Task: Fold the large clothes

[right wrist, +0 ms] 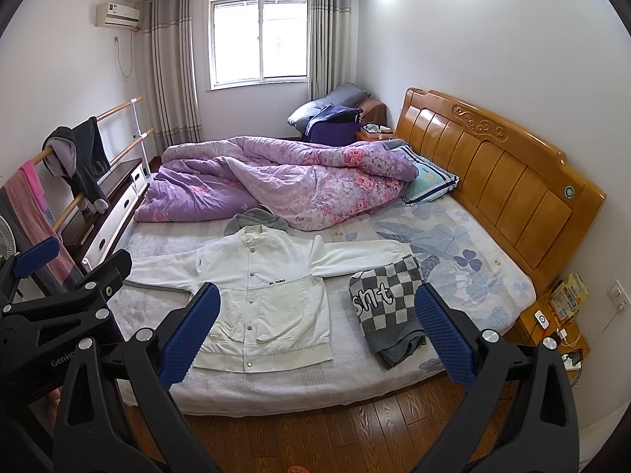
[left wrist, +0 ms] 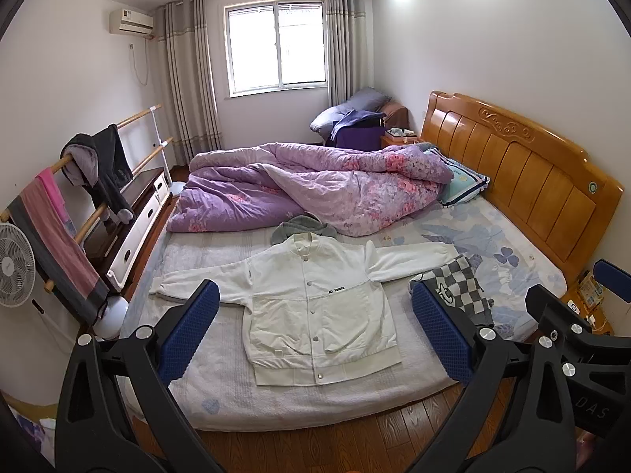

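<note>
Bedroom on my feeds, wood floor (right wrist: pixel 355 418) in front, bed (left wrist: pixel 221 398) across the middle with its wooden headboard (left wrist: pixel 524 181) on the right. Far left: standing fan (left wrist: pixel 14 272), then a wooden rail rack (left wrist: pixel 130 116) with a pink towel (right wrist: pixel 33 193) and a dark hoodie (left wrist: pixel 106 165) draped over it. Left hand-held gripper (left wrist: pixel 315 331) is released, blue pads (left wrist: pixel 189 335) spread wide, holding nothing, above the near edge of the bed. White jacket (left wrist: pixel 315 307) lies flat on the bed, front up, snaps closed, both sleeves stretched out sideways, hem toward me. Grey hooded garment (left wrist: pixel 301 228) sits just behind its collar, touching it. Purple floral quilt (left wrist: pixel 315 185) is bunched on the far half of the bed. Right of the jacket, a folded grey-and-white checkered garment (right wrist: pixel 390 307) lies over the tip of the right sleeve. Right hand-held gripper (right wrist: pixel 315 335) is also released, nothing between its fingers. Nightstand (right wrist: pixel 552 323) at far right with small clutter on it.
</note>
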Demonstrator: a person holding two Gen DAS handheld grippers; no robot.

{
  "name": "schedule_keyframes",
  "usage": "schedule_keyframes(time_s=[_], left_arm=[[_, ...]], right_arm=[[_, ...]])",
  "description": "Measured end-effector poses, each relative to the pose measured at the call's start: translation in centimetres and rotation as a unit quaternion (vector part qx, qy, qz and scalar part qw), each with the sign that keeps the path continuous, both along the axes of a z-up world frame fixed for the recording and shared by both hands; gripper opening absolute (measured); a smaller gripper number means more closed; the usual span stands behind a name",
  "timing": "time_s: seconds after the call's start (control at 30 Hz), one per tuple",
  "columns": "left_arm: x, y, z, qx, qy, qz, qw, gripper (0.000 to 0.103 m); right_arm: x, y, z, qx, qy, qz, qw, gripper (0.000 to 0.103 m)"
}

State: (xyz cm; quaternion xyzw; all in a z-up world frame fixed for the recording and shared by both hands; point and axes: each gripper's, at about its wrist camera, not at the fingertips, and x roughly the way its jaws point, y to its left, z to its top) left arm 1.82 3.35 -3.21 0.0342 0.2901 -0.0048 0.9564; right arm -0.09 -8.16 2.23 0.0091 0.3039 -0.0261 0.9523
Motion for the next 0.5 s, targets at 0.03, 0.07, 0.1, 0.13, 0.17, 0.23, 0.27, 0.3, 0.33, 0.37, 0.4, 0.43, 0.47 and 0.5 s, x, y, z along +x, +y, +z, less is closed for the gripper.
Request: schedule_keyframes(time_s=[0.03, 0.07, 0.1, 0.13, 0.17, 0.23, 0.27, 0.3, 0.33, 0.37, 0.4, 0.43, 0.47, 0.5], left_arm=[[0.4, 0.1, -0.7, 0.000, 0.000, 0.000, 1.0000, 0.098], [0.5, 0.0, -0.6, 0.000, -0.001, 0.000, 1.0000, 0.098], [0.5, 0.0, -0.6, 0.000, -0.001, 0.000, 1.0000, 0.098], [0.6, 0.0, -1.1, 0.001, -0.001, 0.002, 1.0000, 0.098], [0.6, -0.6, -1.0, 0.001, 0.000, 0.003, 1.0000, 0.098], [0.8, -1.1, -1.8, 0.001, 0.003, 0.004, 1.0000, 0.098], [0.9, -1.2, -1.9, 0.001, 0.005, 0.005, 1.0000, 0.098], [0.9, -1.2, -2.1, 0.001, 0.004, 0.005, 1.0000, 0.098], [0.9, -1.1, -2.0, 0.001, 0.003, 0.005, 1.0000, 0.098], [0.9, -1.1, -2.6, 0.001, 0.004, 0.007, 1.0000, 0.098], [0.9, -1.0, -2.1, 0.000, 0.004, 0.006, 1.0000, 0.098], [0.9, -0.9, -2.4, -0.001, 0.005, 0.006, 1.0000, 0.098], [1.2, -1.0, -2.1, -0.001, 0.005, 0.006, 1.0000, 0.098], [1.2, -1.0, -2.9, -0.002, 0.010, 0.008, 0.9999, 0.098]], right_arm=[[0.1, -0.1, 0.0, 0.000, 0.001, 0.001, 1.000, 0.095], [0.3, -0.2, 0.1, 0.000, 0.002, 0.002, 1.000, 0.095], [0.4, -0.3, -0.1, 0.000, 0.003, 0.003, 1.000, 0.095], [0.5, -0.4, -0.1, -0.001, 0.004, 0.004, 1.000, 0.095], [0.6, -0.4, 0.0, -0.001, 0.006, 0.004, 1.000, 0.095], [0.9, -0.6, 0.2, -0.001, 0.008, 0.006, 1.000, 0.095], [1.0, -0.8, 0.1, -0.001, 0.009, 0.007, 1.000, 0.095], [1.1, -1.0, 0.1, 0.000, 0.010, 0.008, 1.000, 0.095], [1.3, -1.1, 0.1, -0.001, 0.011, 0.009, 1.000, 0.095], [1.5, -1.2, 0.1, -0.001, 0.011, 0.010, 1.000, 0.095], [1.6, -1.4, 0.0, -0.001, 0.012, 0.011, 1.000, 0.095], [1.8, -1.6, 0.0, -0.002, 0.013, 0.013, 1.000, 0.095], [2.0, -1.7, -0.1, -0.002, 0.015, 0.014, 1.000, 0.095], [2.1, -1.9, -0.1, -0.003, 0.016, 0.016, 1.000, 0.095]])
